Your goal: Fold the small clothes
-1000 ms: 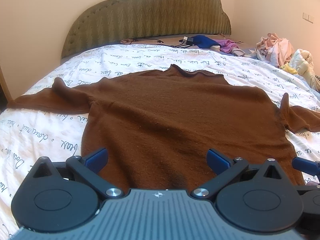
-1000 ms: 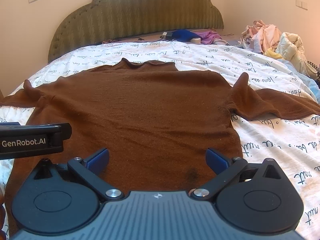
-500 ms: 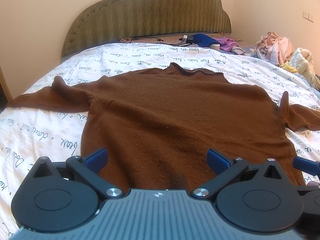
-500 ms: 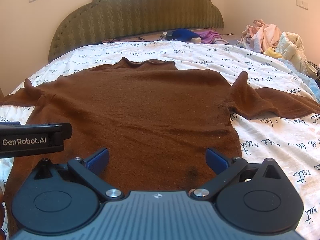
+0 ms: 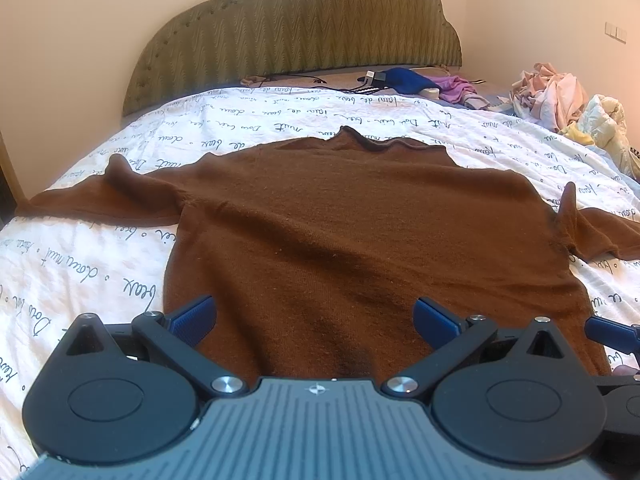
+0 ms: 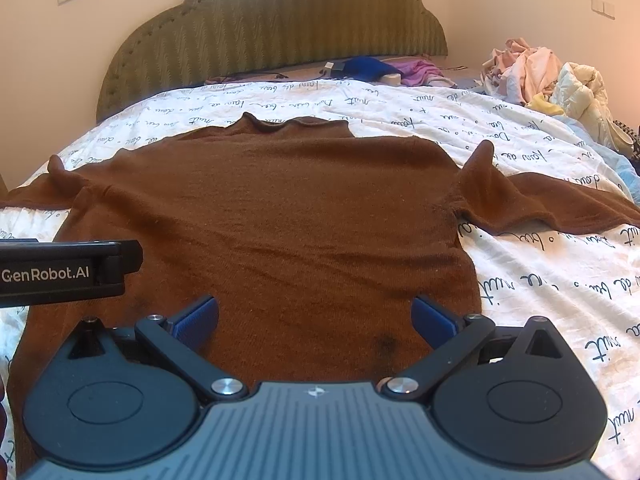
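A brown knit sweater point(image 5: 352, 232) lies flat on the bed, collar toward the headboard, both sleeves spread out to the sides. It also shows in the right wrist view point(image 6: 272, 220). My left gripper point(image 5: 314, 314) is open and empty, just above the sweater's bottom hem on its left half. My right gripper point(image 6: 314, 314) is open and empty above the hem on its right half. The left gripper's body point(image 6: 60, 272) shows at the left edge of the right wrist view, and a right fingertip point(image 5: 612, 332) shows at the right edge of the left wrist view.
The bed has a white sheet with script print point(image 5: 80, 264). A green padded headboard point(image 5: 304, 28) stands at the far end. A blue cloth, purple cloth and cables point(image 5: 408, 80) lie by it. A pile of clothes point(image 6: 540, 72) lies at the far right.
Both grippers stay open over the hem. The views have shifted only very slightly; the sweater has not moved.
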Available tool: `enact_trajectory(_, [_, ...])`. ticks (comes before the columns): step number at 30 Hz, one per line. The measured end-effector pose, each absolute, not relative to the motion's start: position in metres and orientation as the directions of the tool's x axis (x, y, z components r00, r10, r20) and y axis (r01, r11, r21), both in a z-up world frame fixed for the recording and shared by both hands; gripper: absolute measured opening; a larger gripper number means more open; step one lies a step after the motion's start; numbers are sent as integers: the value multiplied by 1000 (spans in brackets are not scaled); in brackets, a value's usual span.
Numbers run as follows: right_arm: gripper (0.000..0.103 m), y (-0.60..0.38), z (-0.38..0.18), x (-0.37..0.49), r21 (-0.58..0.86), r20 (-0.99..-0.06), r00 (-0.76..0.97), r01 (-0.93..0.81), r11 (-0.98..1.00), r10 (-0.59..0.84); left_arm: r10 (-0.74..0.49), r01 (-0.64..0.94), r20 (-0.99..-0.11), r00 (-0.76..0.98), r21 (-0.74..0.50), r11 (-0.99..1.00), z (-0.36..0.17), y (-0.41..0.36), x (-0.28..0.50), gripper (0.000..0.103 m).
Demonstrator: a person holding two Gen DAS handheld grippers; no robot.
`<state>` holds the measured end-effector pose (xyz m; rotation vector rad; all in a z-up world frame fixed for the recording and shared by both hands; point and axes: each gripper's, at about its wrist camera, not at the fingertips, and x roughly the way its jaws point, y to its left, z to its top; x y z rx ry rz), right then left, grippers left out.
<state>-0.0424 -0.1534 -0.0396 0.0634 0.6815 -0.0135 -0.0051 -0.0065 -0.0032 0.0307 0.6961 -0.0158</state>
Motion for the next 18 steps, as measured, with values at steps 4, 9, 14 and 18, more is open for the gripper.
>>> enact_trajectory(4, [103,-152,-39,-43,47,-631,776,33,998,4,-1,22,-641,767,24,999,-3,-6,-6,103])
enact_trajectory(9, [103,-151,-39,-43,45,-632,775,34,998,2,-2,19,-644,765,19,1000,-2,-6,-6,103])
enact_trajectory(14, [103,-152,-39,-43,45,-630,776,33,998,3,-5,22,-644,765,18,1000,-1,-6,-7,103])
enact_trajectory(18, [103,-154,-38,-44,48,-630,777,34,998,3,-6,23,-644,765,18,1000,-1,-7,-7,103])
